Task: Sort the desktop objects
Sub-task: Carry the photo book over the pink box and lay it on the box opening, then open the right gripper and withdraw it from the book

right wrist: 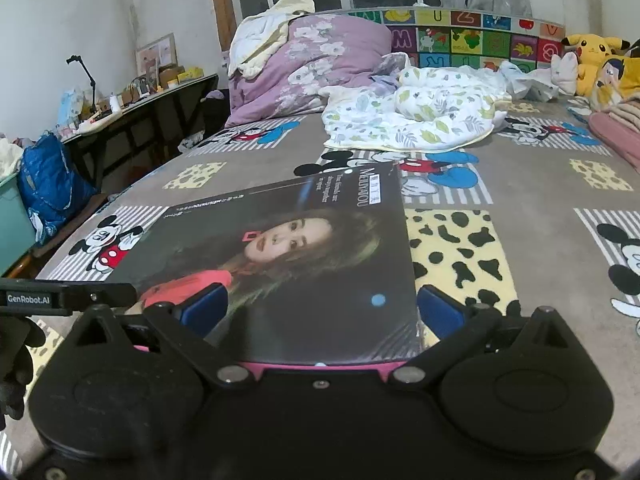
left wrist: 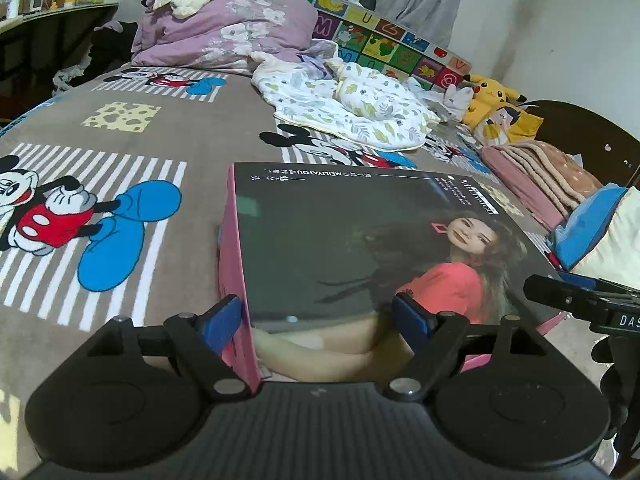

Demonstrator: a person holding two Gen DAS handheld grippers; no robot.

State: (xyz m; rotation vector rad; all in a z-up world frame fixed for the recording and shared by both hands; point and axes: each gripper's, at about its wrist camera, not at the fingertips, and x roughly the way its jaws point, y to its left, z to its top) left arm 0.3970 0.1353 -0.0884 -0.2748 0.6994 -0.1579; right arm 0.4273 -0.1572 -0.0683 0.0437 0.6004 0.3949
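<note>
A flat box with pink sides and a dark printed lid [left wrist: 320, 240] lies on the cartoon-mouse bedcover [left wrist: 120, 128]. My left gripper [left wrist: 316, 320] stands open at the box's near left corner. Its left pad [left wrist: 222, 320] is against the pink side wall and its right pad [left wrist: 412, 320] hangs over the lid. In the right wrist view the same box [right wrist: 320, 264] fills the middle. My right gripper [right wrist: 322, 310] is open at the near right corner, with one pad [right wrist: 204, 308] over the lid and the other [right wrist: 440, 312] just outside the right edge.
A leaf-print blanket [right wrist: 412, 120] and a purple quilt [right wrist: 312, 68] lie further up the bed, before an alphabet headboard [right wrist: 472, 40]. Yellow plush toys [right wrist: 592, 60] and folded pink blankets [left wrist: 532, 176] sit at the right. A cluttered desk [right wrist: 132, 100] and blue bag [right wrist: 48, 184] stand left.
</note>
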